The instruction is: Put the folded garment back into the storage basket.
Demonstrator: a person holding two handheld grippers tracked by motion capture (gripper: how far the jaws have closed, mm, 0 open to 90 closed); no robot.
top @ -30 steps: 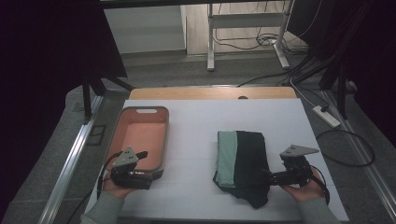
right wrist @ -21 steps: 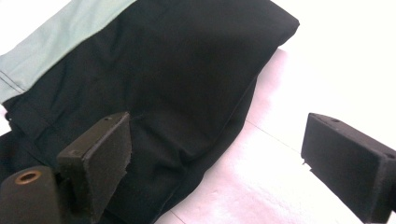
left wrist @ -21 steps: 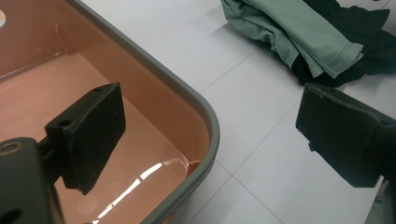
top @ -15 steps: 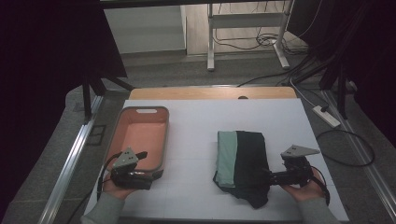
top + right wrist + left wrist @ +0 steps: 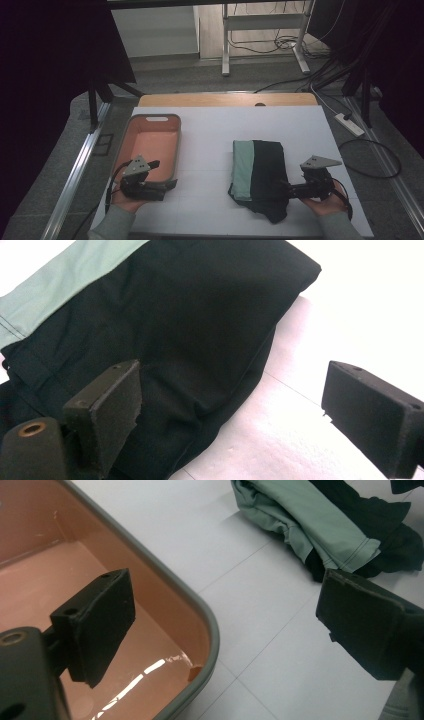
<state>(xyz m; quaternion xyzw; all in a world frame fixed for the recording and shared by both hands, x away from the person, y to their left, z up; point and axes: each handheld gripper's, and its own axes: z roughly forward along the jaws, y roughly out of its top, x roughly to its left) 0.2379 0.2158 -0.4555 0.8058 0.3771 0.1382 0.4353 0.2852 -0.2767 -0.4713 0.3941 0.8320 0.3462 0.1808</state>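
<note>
A folded garment, black with a pale green panel (image 5: 260, 175), lies on the white table right of centre. My right gripper (image 5: 286, 190) rests at its near right edge, open, one jaw over the black cloth (image 5: 190, 340) and the other over bare table. A salmon-pink tray (image 5: 153, 145) with a grey rim sits at the left. My left gripper (image 5: 167, 184) hovers at the tray's near right corner, open and holding nothing; one jaw hangs over the tray's inside (image 5: 45, 580), the other over the table. The garment (image 5: 320, 525) shows beyond it.
The white table (image 5: 210, 150) has a wooden strip along its far edge. A power strip (image 5: 350, 125) and cables lie on the floor to the right. A metal rail (image 5: 75, 170) runs along the table's left side.
</note>
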